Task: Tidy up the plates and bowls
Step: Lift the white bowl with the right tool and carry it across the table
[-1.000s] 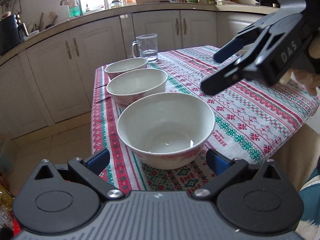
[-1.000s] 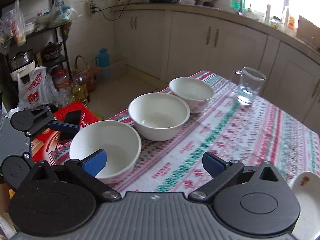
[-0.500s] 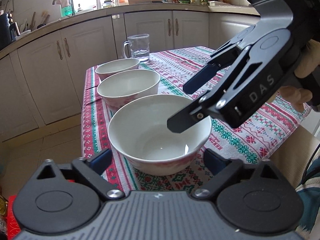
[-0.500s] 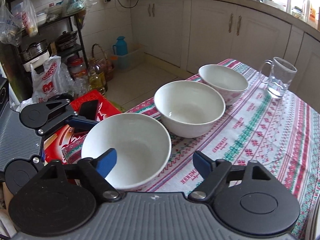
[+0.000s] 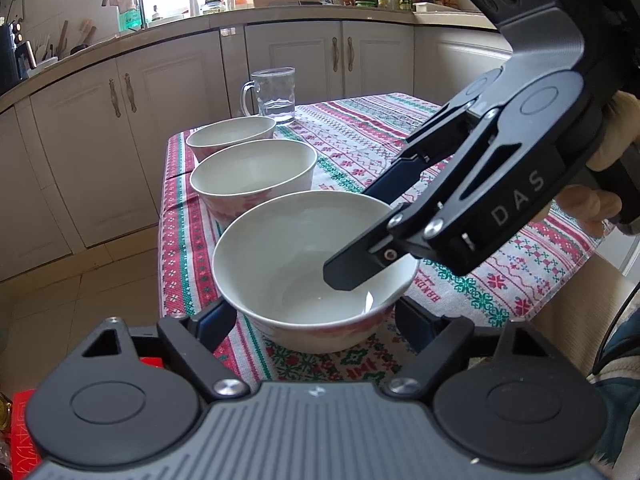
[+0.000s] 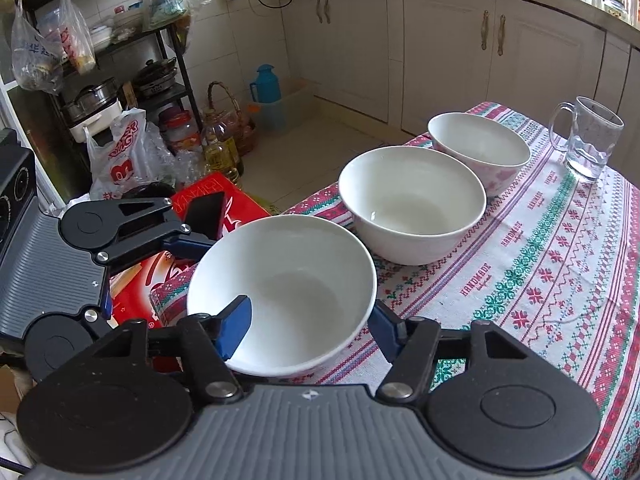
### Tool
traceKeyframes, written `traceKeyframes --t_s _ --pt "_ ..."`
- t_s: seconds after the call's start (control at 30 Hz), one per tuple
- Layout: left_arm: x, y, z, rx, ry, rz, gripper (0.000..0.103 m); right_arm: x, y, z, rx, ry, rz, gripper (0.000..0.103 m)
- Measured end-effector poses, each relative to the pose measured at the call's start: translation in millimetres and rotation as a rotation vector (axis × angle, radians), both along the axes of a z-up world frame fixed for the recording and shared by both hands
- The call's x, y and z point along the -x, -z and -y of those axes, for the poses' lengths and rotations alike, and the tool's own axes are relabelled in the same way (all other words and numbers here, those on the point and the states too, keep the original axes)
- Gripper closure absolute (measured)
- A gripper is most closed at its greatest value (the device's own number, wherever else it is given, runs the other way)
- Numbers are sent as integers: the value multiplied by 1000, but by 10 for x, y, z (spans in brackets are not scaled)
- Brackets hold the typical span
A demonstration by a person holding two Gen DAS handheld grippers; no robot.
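At the near corner of the table the job has, by my reckoning, barely begun; three bowls stand in a row along the edge, none nested in another, and no plate is plainly in view; the nearest bowl is the one I have in hand, the middle bowl sits just beyond it with a small gap, and the far bowl stands just behind that one, near a glass mug. My right gripper is clenched across the near rim of the nearest bowl, one blue pad inside the wall and the other outside it, so the wall is pinched between them; my left gripper sits at the opposite side, its jaws closing with the bowl's base between them, though I cannot see either pad pressing the wall yet. What is left, I judge, is nearly everything: lifting this bowl, setting it into the next, and gathering the third. The bowls are glazed white ceramic, deep and round with thin flaring rims and faint pink flowers on the outside; smooth and glossy, likely slippery under the pads; the mug is clear, with a little water in it; the cloth is woven, matte, banded in red, green and white.
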State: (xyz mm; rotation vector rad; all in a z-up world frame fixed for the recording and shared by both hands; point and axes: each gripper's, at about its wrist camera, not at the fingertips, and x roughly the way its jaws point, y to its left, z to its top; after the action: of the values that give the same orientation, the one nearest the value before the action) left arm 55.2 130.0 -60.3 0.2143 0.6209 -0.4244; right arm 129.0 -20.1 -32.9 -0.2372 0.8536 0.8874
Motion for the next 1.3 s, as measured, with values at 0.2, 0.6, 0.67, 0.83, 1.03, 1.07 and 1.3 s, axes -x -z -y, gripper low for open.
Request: traceKeyframes --t_s 0.2,0.6,0.67,0.83,1.03,1.07,1.3 --pt "-13 -20 34 -16 1 -8 17 4 -6 12 -1 2 -4 34" --pt "-13 -125 204 -28 51 7 17 78 -97 233 -8 31 14 33" --pt "-26 -139 264 -26 65 8 17 93 -118 298 -6 44 21 33" --pt "-91 -160 442 -9 112 8 17 124 -154 513 -1 92 35 33" --pt "-172 -179 677 13 176 4 17 148 -213 773 11 161 53 33" --pt "-187 -182 719 14 187 5 17 152 -218 817 12 172 54 33" --pt "-243 -166 999 10 256 5 17 181 -212 1118 21 243 54 33"
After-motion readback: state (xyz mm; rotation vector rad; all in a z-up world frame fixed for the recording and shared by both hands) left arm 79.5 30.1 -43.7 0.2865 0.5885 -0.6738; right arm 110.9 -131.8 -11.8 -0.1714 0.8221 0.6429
